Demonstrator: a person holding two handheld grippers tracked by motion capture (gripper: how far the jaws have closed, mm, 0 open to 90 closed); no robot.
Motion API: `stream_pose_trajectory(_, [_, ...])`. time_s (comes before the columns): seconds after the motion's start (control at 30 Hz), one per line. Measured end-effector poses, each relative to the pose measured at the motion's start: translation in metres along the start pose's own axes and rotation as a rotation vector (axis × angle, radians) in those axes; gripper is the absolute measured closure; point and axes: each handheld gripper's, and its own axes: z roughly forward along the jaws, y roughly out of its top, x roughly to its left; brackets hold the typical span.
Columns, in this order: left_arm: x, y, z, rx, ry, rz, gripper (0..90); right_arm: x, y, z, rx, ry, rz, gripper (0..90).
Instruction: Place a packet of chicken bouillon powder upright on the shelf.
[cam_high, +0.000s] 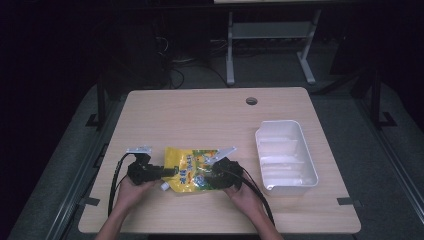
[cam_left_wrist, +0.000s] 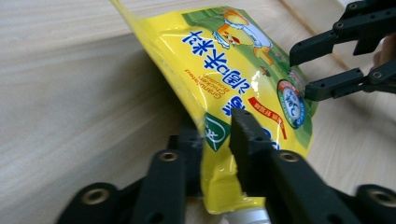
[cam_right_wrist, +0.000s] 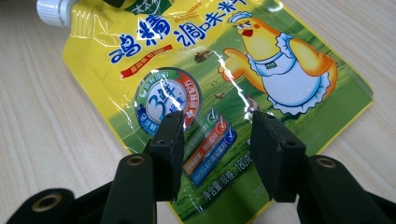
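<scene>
A yellow spouted pouch (cam_high: 190, 162) with a cartoon chicken lies flat near the table's front edge. Its white cap (cam_high: 164, 186) points toward the person. My left gripper (cam_high: 172, 172) comes in from the pouch's left side. In the left gripper view the left gripper (cam_left_wrist: 217, 130) is shut on the pouch (cam_left_wrist: 224, 60) near the spout corner, with that edge raised off the wood. My right gripper (cam_high: 207, 175) is at the pouch's right end. In the right gripper view the right gripper (cam_right_wrist: 217, 116) stands open, its jaws apart over the printed face of the pouch (cam_right_wrist: 261, 60).
An empty white plastic bin (cam_high: 262, 145) stands on the right of the wooden table (cam_high: 200, 115). A round cable hole (cam_high: 251, 100) is near the far edge. The floor and a desk frame beyond are dark.
</scene>
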Motion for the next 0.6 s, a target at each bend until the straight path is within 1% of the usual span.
stream_pose_trajectory(0.03, [0.0, 0.0, -0.001, 0.006, 0.01, 0.008, 83.7, 0.0, -0.001, 0.0, -0.004, 0.003, 0.003, 53.5])
stream_pose_trajectory(0.07, [0.0, 0.0, -0.001, 0.006, 0.01, 0.008, 87.1, -0.001, -0.001, 0.0, -0.006, 0.004, 0.004, 53.1])
stream_pose_trajectory(0.13, [0.0, 0.001, -0.002, 0.009, 0.002, 0.008, 88.5, -0.001, -0.001, 0.0, -0.008, 0.008, 0.006, 52.7])
stream_pose_trajectory(0.27, [-0.003, 0.004, -0.004, 0.016, 0.003, 0.027, 89.2, -0.001, -0.001, 0.0, -0.009, 0.011, 0.002, 51.5])
stream_pose_trajectory(0.37, [-0.005, 0.007, -0.007, 0.015, -0.009, 0.035, 89.4, -0.002, -0.001, -0.001, -0.011, 0.025, 0.008, 49.7])
stream_pose_trajectory(0.43, [-0.007, 0.01, -0.01, 0.016, -0.016, 0.047, 89.5, -0.003, 0.0, -0.002, -0.013, 0.032, 0.011, 48.1])
stream_pose_trajectory(0.47, [-0.008, 0.011, -0.012, 0.007, -0.023, 0.05, 89.5, -0.002, 0.001, -0.005, -0.018, 0.025, 0.006, 45.4])
stream_pose_trajectory(0.5, [-0.008, 0.012, -0.013, 0.001, -0.03, 0.049, 89.5, -0.002, 0.001, -0.005, -0.018, 0.025, 0.006, 45.4])
stream_pose_trajectory(0.53, [-0.01, 0.016, -0.017, -0.01, -0.042, 0.054, 89.6, -0.001, 0.002, -0.008, -0.036, 0.03, 0.002, 42.8])
stream_pose_trajectory(0.6, [-0.011, 0.018, -0.02, -0.011, -0.046, 0.057, 89.6, -0.001, 0.003, -0.009, -0.043, 0.033, -0.001, 41.1])
